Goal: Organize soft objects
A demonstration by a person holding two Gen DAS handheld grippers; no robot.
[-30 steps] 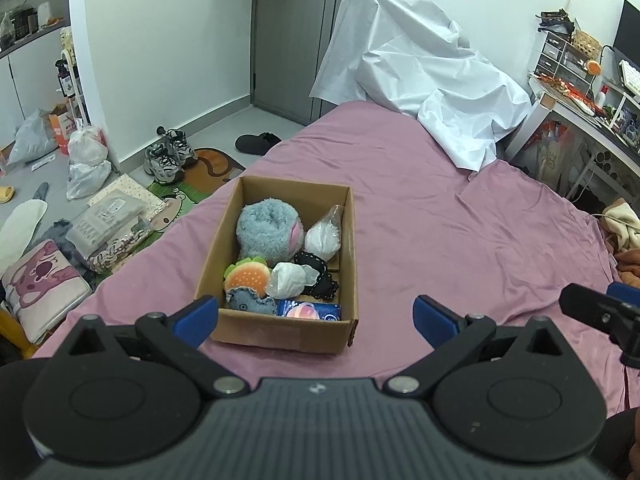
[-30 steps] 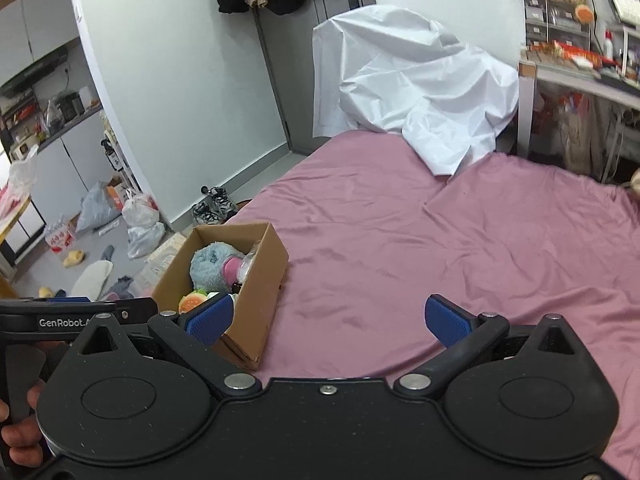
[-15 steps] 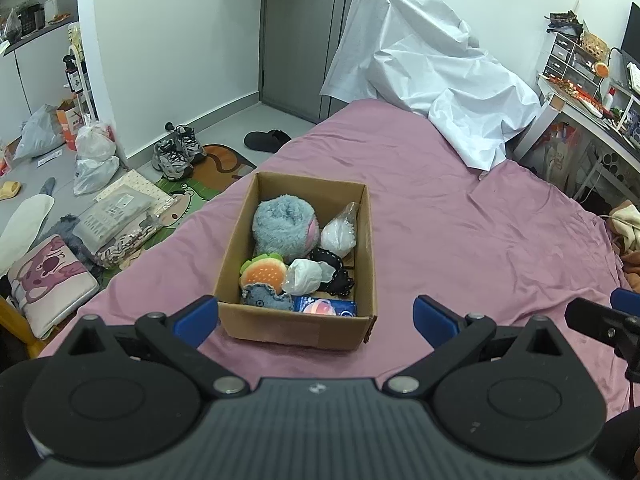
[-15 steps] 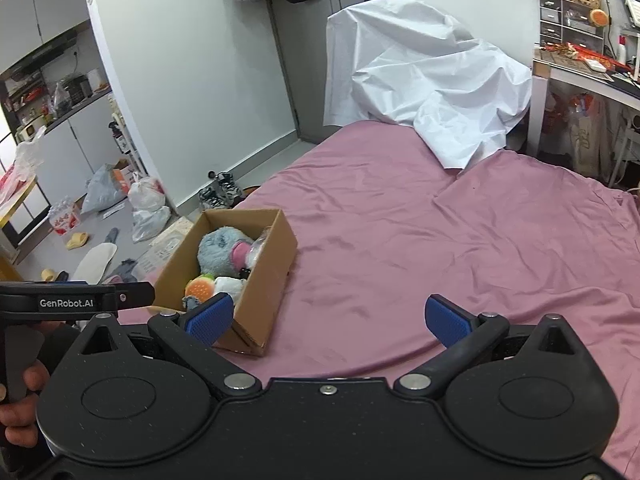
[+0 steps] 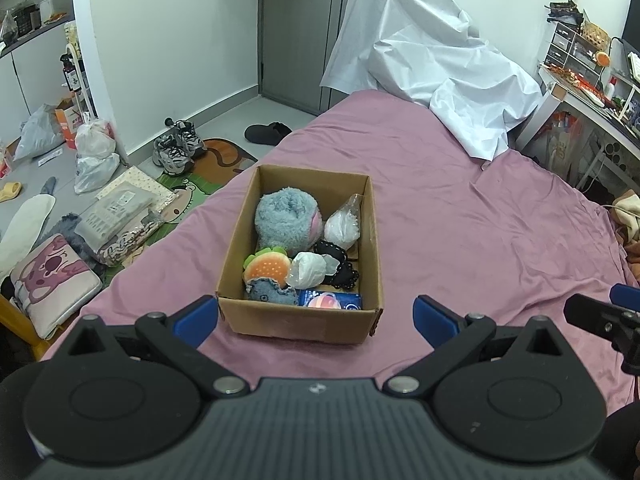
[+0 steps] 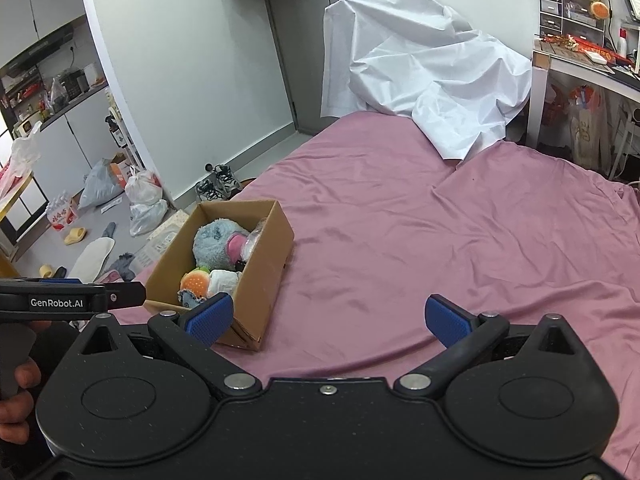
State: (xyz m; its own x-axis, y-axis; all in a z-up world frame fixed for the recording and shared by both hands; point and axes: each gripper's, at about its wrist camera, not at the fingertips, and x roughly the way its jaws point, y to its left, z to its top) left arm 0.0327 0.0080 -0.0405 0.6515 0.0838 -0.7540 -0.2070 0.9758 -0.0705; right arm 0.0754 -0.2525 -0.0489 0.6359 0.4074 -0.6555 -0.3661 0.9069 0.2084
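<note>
While both tongs gape empty, left tongs face the box.

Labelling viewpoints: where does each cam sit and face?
Left wrist: on left gripper, open, facing the brown cardboard box of soft toys on the pink bedsheet; right gripper's tip at right edge.
Right wrist: on right gripper, open, facing the bedsheet, box at left; left gripper and a hand show.
Shared: box, white draped sheet.
</note>
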